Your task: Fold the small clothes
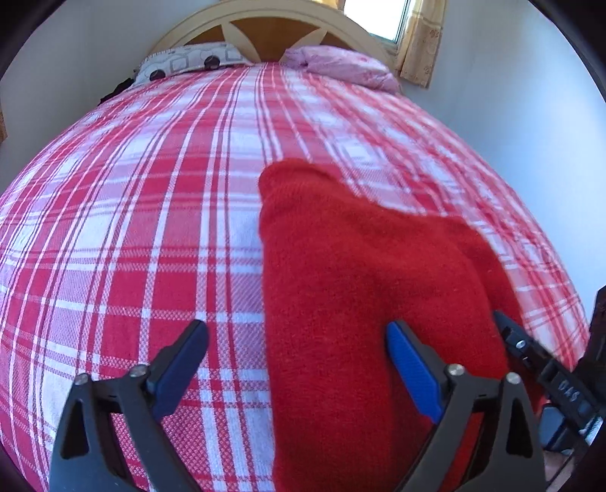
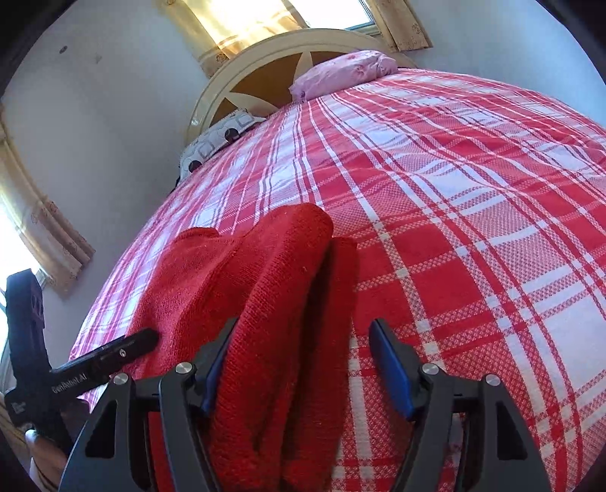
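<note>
A red knitted garment lies folded on the red and white plaid bedspread. My left gripper is open, low over the garment's left edge, its right finger over the red knit and its left finger over the plaid. In the right wrist view the garment shows folded layers with a dark crease. My right gripper is open and straddles the garment's right folded edge. Its left finger touches the knit. The left gripper's finger shows at the left.
At the bed's head are a patterned pillow, a pink pillow and a cream arched headboard. A curtained window is behind. The right gripper's finger shows at the right edge. White walls flank the bed.
</note>
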Available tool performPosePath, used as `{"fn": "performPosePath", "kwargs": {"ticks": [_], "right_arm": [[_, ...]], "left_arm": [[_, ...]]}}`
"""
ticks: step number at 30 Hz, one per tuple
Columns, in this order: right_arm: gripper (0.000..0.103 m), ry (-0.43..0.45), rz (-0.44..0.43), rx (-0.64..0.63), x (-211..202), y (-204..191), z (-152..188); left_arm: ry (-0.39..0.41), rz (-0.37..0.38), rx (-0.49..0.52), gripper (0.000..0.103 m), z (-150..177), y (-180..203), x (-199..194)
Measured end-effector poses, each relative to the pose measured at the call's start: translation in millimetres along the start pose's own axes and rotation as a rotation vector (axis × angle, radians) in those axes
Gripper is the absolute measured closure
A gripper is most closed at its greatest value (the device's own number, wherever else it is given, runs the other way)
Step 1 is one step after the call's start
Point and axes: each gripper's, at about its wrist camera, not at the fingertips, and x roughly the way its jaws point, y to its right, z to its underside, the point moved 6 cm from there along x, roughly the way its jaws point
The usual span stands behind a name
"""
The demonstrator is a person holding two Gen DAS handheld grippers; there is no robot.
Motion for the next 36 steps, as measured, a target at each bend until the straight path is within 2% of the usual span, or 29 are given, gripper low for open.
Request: {"fn": "performPosePath", "kwargs": {"ticks": [4,9,23,27,31,36], "right_arm": [[0.034,-0.005,0.007,-0.006,1,-1,1],[0.034,-0.019,0.026,-0.02,5,-3,1],[0.034,-0.022,0.027,-0.031,7,-7,3],[0.034,-0.023,-0.015,-0.002,6,-5,3],[0.034,-0.03,-0.015,-0.004,8,-7,3],[0.034,-0.036,-0.018,-0.007,10,-8,3]], "left_arm": [[-0.013,-0.004,0.049,0.009,-2,12,8],[-0.039,0.034,-0.002,0.008,-1,8,19],[-0.029,0.043,0.005,0.009,1,10,22],[-0.039,0.1,-0.003,0.016,1,12,24],[-0.054,0.156,-0.049,0.017,2,8,27],[-0.041,0.153,-0.024,0.021,3,15,25]]}}
